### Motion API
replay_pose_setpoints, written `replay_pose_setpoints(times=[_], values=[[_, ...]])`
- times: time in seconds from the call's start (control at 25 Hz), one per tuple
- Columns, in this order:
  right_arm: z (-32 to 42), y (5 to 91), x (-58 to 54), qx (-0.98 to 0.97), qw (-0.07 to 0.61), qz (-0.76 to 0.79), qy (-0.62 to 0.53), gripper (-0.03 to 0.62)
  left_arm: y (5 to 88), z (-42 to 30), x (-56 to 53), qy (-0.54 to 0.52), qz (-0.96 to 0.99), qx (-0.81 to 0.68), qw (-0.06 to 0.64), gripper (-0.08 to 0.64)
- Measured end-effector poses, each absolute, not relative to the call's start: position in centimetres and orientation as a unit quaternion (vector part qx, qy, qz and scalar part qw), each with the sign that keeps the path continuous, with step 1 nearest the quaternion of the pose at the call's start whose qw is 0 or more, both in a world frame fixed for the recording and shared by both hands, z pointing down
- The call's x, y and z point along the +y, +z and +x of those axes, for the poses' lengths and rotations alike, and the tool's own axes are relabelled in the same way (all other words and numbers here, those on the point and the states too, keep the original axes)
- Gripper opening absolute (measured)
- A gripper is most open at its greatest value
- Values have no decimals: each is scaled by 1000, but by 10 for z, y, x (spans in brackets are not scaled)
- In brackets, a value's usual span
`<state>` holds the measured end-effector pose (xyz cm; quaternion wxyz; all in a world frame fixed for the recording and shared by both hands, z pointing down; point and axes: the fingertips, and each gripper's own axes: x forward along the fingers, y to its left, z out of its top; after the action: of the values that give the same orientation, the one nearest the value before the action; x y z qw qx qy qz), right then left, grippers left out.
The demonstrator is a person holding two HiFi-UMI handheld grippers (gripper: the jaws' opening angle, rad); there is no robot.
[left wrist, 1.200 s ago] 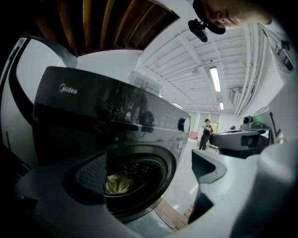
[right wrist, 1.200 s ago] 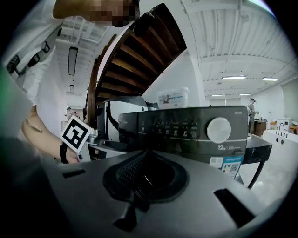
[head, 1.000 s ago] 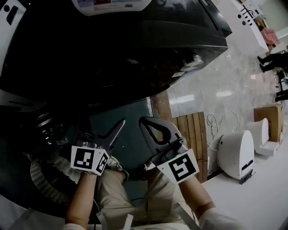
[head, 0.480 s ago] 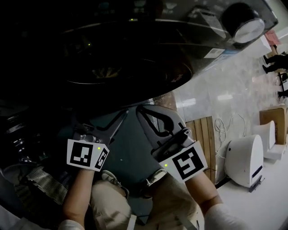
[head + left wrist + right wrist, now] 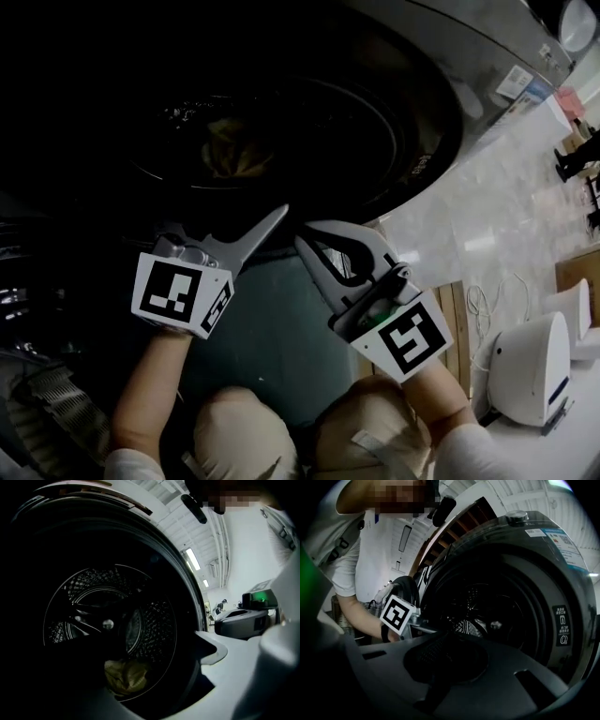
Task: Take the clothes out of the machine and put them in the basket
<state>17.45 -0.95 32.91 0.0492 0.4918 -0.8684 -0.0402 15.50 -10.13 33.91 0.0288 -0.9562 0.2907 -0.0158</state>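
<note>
Yellow cloth (image 5: 230,150) is seen bunched at the bottom of the drum (image 5: 140,620) inside the machine (image 5: 441,112), not touched by anything. The left gripper (image 5: 230,230) is held at the opening, jaws spread wide and empty. The right gripper (image 5: 314,234) is kept just beside it, jaws pressed together on nothing. The basket (image 5: 37,412) is tucked low on the left.

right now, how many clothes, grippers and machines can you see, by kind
yellow garment, lying in the drum: 1
grippers, the left gripper and the right gripper, both outside the drum: 2
washing machine, its drum in open view: 1
total: 4
</note>
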Motion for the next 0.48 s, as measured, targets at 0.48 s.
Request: replay_pose_setpoints(times=[0.48], values=[[187, 327, 1, -866, 14, 497, -47, 15, 378, 214, -171, -145, -951, 261, 78, 551]])
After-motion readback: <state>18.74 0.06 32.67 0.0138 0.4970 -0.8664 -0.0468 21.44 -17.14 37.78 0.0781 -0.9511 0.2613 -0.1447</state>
